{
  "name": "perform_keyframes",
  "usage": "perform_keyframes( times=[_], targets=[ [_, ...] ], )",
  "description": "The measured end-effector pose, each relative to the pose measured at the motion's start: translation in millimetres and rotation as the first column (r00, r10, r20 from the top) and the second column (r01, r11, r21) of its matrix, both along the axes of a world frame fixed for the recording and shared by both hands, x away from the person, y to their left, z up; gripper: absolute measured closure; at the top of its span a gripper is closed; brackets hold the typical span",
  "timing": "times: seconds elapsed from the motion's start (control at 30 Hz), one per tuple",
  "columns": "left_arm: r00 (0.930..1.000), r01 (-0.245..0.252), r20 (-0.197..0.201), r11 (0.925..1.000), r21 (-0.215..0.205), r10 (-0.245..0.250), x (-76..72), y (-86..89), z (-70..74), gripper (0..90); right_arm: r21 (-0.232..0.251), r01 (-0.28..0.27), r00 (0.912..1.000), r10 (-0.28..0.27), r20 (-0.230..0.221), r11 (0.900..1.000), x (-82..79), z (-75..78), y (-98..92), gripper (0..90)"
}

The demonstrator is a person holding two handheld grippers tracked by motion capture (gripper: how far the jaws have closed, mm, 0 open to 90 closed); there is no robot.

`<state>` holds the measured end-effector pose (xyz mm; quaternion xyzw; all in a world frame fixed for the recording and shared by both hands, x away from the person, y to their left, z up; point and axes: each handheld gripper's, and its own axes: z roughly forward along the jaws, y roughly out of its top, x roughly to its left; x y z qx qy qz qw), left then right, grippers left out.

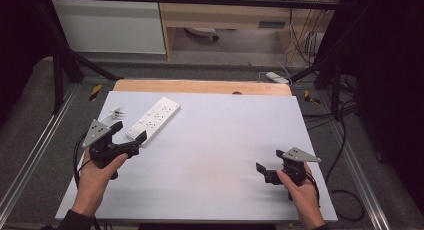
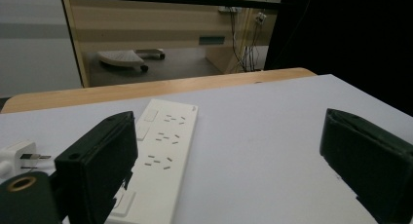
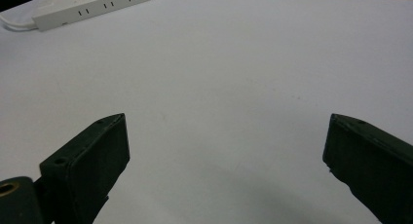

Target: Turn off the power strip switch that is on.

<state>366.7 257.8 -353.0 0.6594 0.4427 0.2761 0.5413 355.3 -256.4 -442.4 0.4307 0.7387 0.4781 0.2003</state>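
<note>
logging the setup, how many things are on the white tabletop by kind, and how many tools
power strip: 1, white, lying flat at the far left
plug: 1, white, lying beside the power strip
left tool: 1, open, at the near end of the power strip
right tool: 1, open, over bare tabletop
total: 4

Left gripper (image 1: 129,131) jaws spread wide; right gripper (image 1: 268,161) likewise, both hand-held

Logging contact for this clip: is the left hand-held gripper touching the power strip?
Cannot tell. In the left gripper view its left jaw overlaps the power strip; the high view shows the left hand-held gripper at the strip's end, without a plain gap or contact.
</note>
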Motion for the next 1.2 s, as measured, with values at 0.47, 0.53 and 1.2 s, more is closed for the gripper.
perform_keyframes(
  times=[0.47, 0.53, 1.2],
  targets=[
    [0.9997, 0.019, -0.019, 0.999, 0.04, -0.018, 38.2, -18.6, 7.6, 7.9, 0.002, 0.003, 1.0, -0.003, -0.003, 1.0, -0.7, 0.3, -0.6, 3.3],
    [0.9996, 0.022, -0.018, 0.9987, 0.047, -0.021, 44.7, -21.4, 8.6, 7.9, 0.002, 0.003, 1.0, -0.003, -0.003, 1.0, -0.9, 0.4, -0.7, 3.3],
    [0.9997, 0.002, -0.025, 0.9976, 0.069, 0.0, 100.1, -37.6, 4.1, 8.5, 0.004, -0.007, 1.0, 0.007, -0.001, 1.0, -1.2, 1.0, -1.1, 3.3]
  ],
)
